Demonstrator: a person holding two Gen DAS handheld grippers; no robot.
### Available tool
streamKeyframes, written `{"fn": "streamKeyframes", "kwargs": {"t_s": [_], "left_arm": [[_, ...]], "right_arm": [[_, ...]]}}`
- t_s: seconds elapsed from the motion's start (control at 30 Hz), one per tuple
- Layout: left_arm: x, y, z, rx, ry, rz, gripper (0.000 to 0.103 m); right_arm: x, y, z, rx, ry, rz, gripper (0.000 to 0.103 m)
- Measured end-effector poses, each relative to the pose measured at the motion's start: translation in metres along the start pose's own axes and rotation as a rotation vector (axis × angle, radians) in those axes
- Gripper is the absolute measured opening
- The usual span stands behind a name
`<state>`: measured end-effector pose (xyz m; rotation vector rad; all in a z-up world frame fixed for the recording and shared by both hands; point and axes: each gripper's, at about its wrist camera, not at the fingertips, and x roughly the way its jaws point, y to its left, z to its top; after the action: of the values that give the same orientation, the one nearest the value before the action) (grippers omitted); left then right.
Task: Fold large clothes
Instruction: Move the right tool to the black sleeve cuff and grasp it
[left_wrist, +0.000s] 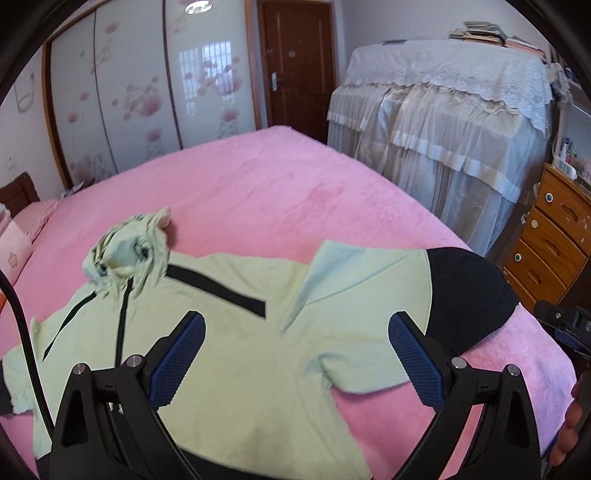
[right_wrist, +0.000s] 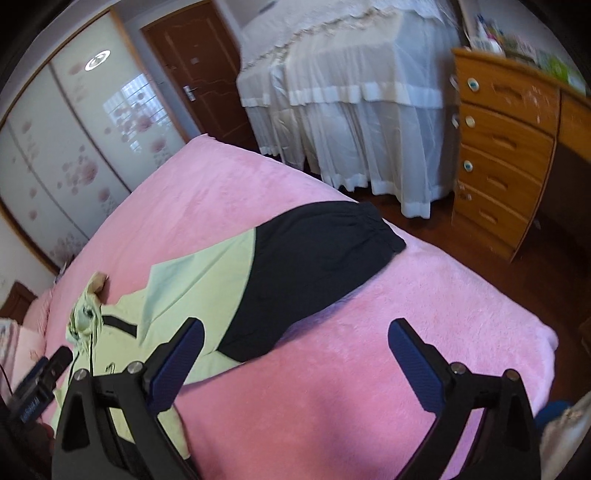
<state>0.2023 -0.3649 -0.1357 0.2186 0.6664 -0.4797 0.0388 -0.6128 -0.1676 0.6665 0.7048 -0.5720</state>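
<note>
Left hand-held gripper (left_wrist: 295, 358): jaws wide apart, empty, above light green hoodie (left_wrist: 236, 332), not touching. Right hand-held gripper (right_wrist: 295, 363): jaws spread wide, nothing between, above fluffy pink bed (right_wrist: 351, 369). Hoodie spread flat on bed, near edge; black sleeve (right_wrist: 317, 266) at right, crumpled hood (left_wrist: 129, 254) far left. No readable writing.

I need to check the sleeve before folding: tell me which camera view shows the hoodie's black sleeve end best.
The right wrist view. The black sleeve end lies there whole, cuff included, just beyond the open right gripper. The left wrist view shows it only at the right edge, partly behind a finger of the open left gripper, but shows most of the green hoodie.
</note>
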Motion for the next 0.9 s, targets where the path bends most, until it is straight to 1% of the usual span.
{"fn": "streamKeyframes", "kwargs": {"t_s": [0.07,0.13,0.23,0.27,0.33,0.47,0.53,0.6,0.67,0.7,0.77,0.8,0.83,0.87,0.9], "left_arm": [[0.011,-0.009,-0.004,0.02,0.006,-0.012,0.099],[0.023,-0.018,-0.004,0.028,0.027,-0.019,0.099],[0.041,-0.028,-0.006,0.036,0.052,-0.019,0.099],[0.047,-0.031,-0.006,0.042,0.062,-0.019,0.099],[0.058,-0.034,-0.006,0.051,0.084,-0.019,0.099],[0.075,-0.039,-0.008,0.059,0.123,-0.013,0.099],[0.079,-0.04,-0.008,0.056,0.147,-0.024,0.099],[0.08,-0.039,-0.009,0.054,0.158,-0.027,0.099],[0.079,-0.037,-0.01,0.046,0.163,-0.022,0.099],[0.079,-0.035,-0.01,0.039,0.167,-0.023,0.099],[0.077,-0.03,-0.009,0.017,0.176,-0.036,0.099],[0.075,-0.028,-0.009,0.01,0.178,-0.03,0.099],[0.074,-0.026,-0.008,0.008,0.182,-0.022,0.099],[0.072,-0.023,-0.007,0.005,0.188,-0.017,0.099],[0.071,-0.021,-0.007,0.003,0.192,-0.015,0.099]], "right_arm": [[0.018,-0.015,0.005,0.038,0.009,0.005,0.095],[0.035,-0.025,0.009,0.067,0.026,-0.013,0.092],[0.066,-0.04,0.014,0.114,0.069,-0.024,0.087],[0.079,-0.047,0.016,0.14,0.09,-0.007,0.085],[0.097,-0.054,0.017,0.172,0.123,0.003,0.082],[0.113,-0.057,0.023,0.185,0.115,-0.003,0.082],[0.117,-0.057,0.027,0.193,0.105,0.0,0.082],[0.124,-0.054,0.032,0.191,0.105,-0.015,0.074],[0.132,-0.053,0.036,0.186,0.111,-0.044,0.058],[0.134,-0.052,0.038,0.187,0.113,-0.055,0.052],[0.135,-0.054,0.04,0.188,0.112,-0.07,0.032],[0.134,-0.054,0.041,0.187,0.108,-0.075,0.026],[0.132,-0.054,0.041,0.184,0.105,-0.069,0.017],[0.128,-0.054,0.042,0.179,0.094,-0.063,0.011],[0.124,-0.053,0.042,0.172,0.078,-0.064,0.009]]}}
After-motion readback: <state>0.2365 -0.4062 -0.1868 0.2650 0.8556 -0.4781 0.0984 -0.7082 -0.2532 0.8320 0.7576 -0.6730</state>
